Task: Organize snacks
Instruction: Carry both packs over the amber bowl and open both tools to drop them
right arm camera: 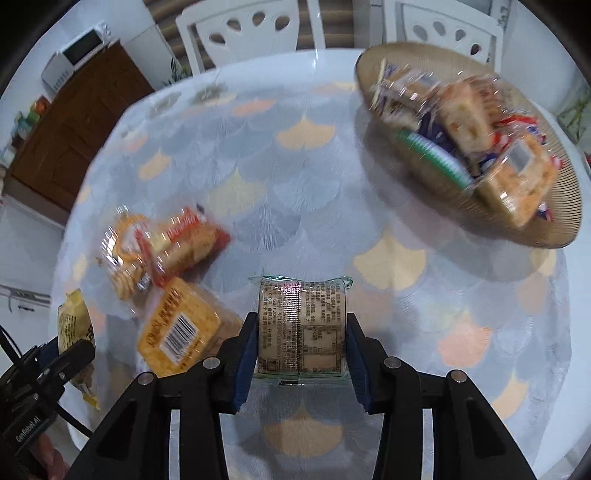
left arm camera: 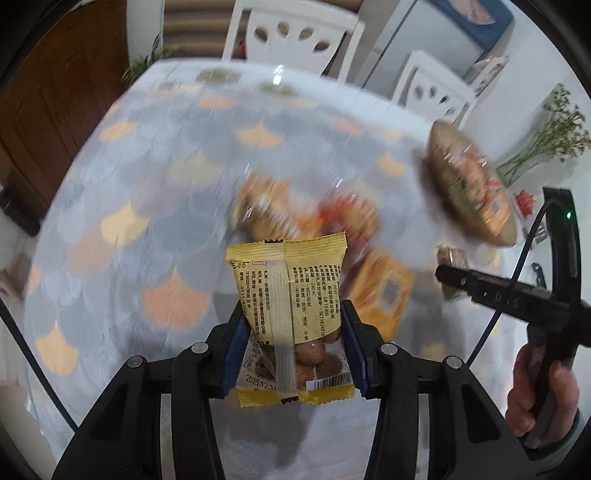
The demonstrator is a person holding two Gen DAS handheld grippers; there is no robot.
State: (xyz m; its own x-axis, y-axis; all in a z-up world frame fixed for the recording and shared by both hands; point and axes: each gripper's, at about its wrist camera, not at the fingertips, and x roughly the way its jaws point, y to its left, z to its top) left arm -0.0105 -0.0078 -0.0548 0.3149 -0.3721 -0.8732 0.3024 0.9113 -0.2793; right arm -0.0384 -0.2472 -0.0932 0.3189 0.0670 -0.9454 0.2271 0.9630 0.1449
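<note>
Yellow snack packet (left arm camera: 288,295): held upright between the blue-padded fingers of the left gripper (left arm camera: 291,354), pads pressed on both side edges, lower centre of the left wrist view; clear of the tabletop (left arm camera: 122,177).

Clear-wrapped biscuit packet (right arm camera: 301,328): clamped between the fingers of the right gripper (right arm camera: 301,354), lower centre of the right wrist view, pads closed on its two long edges.

Loose snacks: round cracker pack (right arm camera: 125,243), red-wrapped cracker pack (right arm camera: 188,240) and orange barcode packet (right arm camera: 181,328), clustered at left of the right wrist view, touching or overlapping one another.

Woven tray (right arm camera: 546,229): upper right, heaped with wrapped snacks, its far rim near the tabletop's edge.

Open room: a broad bare stretch of scallop-patterned cloth between cluster and tray, and in the centre beyond both grippers.

Surroundings: white chairs (right arm camera: 251,33) along the far edge; brown cabinet (right arm camera: 77,125) at upper left. Background blurred.
</note>
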